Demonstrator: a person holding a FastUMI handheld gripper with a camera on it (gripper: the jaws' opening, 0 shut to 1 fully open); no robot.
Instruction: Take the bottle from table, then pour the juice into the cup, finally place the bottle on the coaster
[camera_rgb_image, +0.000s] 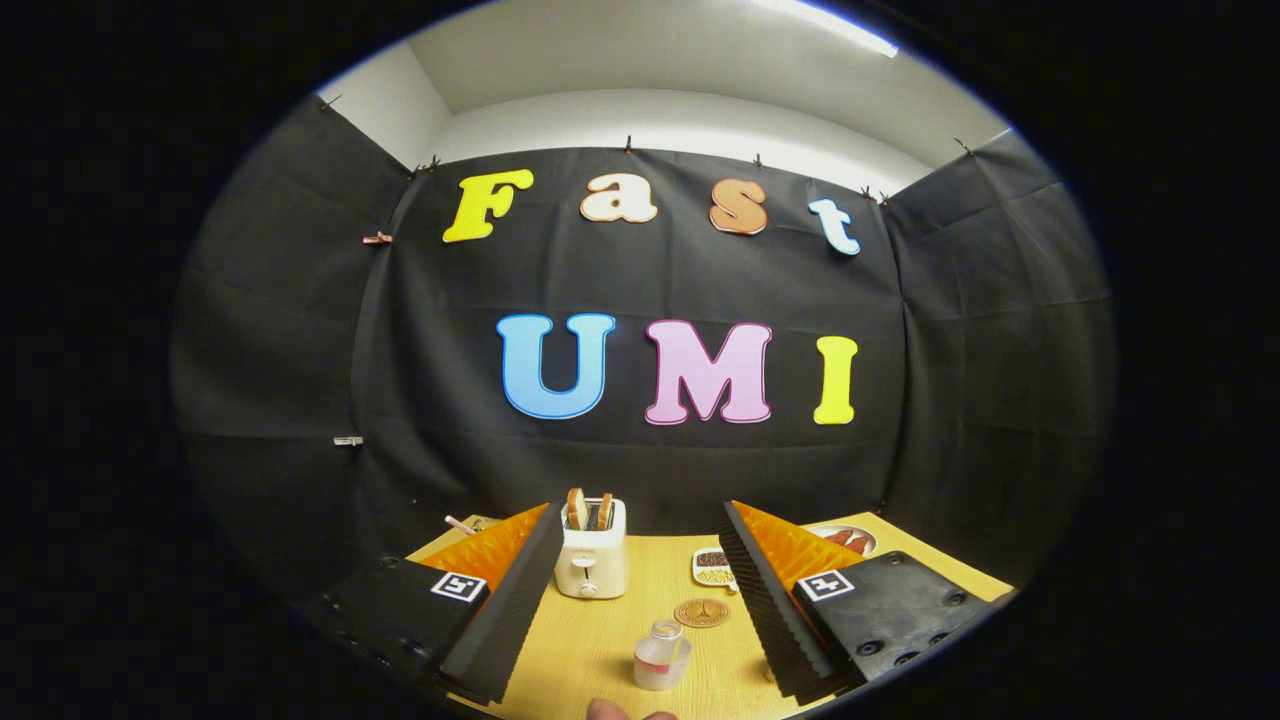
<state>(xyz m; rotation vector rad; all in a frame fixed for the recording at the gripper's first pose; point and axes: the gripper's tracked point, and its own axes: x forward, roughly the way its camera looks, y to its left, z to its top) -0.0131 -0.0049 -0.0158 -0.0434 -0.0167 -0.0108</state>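
Fingers (640, 600): standing wide apart, gripping nothing.
Bottle (660, 655): sitting between them on the desk (600, 640); probably light, slippery plastic; taking it mid-body is advisable.

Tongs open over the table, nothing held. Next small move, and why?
Probably lower and ease the tongs forward around the bottle, keeping them open. The bottle stands on the table between the fingers, low and near, not yet touched. The coaster lies just beyond it, the toaster further back.

Plate (850, 538) half behind tongs, fingertips (628, 711) cut off, dish (712, 568) contents unclear
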